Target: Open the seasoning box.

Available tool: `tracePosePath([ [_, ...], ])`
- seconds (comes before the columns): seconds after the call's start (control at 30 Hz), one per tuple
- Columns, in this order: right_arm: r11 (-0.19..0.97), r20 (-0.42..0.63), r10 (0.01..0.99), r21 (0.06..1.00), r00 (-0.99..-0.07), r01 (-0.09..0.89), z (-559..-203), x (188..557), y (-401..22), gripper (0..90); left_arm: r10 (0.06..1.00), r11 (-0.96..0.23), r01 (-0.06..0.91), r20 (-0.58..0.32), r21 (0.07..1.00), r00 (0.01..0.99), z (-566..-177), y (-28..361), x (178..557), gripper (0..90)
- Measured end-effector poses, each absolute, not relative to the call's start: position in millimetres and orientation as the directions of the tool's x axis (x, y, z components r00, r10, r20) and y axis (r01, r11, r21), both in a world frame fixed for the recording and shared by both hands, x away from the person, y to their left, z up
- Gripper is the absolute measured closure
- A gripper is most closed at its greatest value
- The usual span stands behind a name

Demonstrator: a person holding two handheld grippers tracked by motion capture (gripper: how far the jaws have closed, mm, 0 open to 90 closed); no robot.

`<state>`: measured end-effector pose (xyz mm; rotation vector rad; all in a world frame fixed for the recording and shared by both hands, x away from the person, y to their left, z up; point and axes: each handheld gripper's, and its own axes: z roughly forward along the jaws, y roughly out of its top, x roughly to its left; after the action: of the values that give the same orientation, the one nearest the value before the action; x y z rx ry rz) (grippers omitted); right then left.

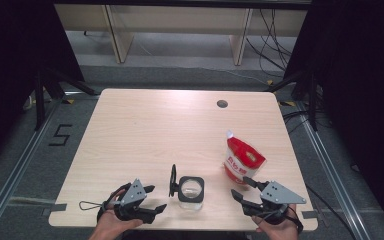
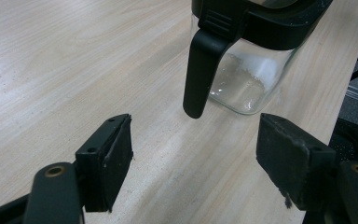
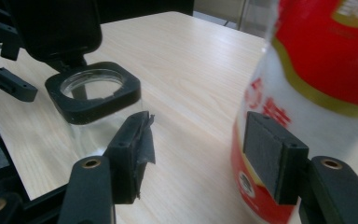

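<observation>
A glass jar (image 1: 190, 191) with a black rim and its lid (image 1: 172, 180) flipped up is seen at the near edge of the bench (image 1: 145, 130), between the two tools. The left tool (image 1: 150, 198) is held apart, empty, just left of the jar. The right tool (image 1: 243, 189) is likewise spread, empty, just beside a red pouch (image 1: 241, 160) standing right of the jar.

Open tongs (image 2: 193, 158) face the glass jar (image 2: 247, 79), its black lid (image 2: 200, 70) hanging down.
</observation>
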<state>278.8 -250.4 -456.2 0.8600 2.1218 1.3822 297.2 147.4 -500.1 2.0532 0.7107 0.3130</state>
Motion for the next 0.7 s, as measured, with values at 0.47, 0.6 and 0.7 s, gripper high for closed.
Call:
tracePosePath([
  [0.47,0.215,0.021,0.792,0.926,-0.61,0.31,-466,274,-279,31.7,0.579,-0.406,0.379,-0.087,0.831,0.811,-500,148,299,15.4],
  [0.6,0.204,0.026,0.791,0.931,-0.611,0.304,-470,280,-284,29.6,0.568,-0.414,0.363,-0.075,0.835,0.82,-498,150,300,15.9],
  [0.7,0.19,0.033,0.806,0.931,-0.591,0.311,-472,283,-288,26.5,0.59,-0.386,0.381,-0.092,0.84,0.802,-497,151,300,17.0],
])
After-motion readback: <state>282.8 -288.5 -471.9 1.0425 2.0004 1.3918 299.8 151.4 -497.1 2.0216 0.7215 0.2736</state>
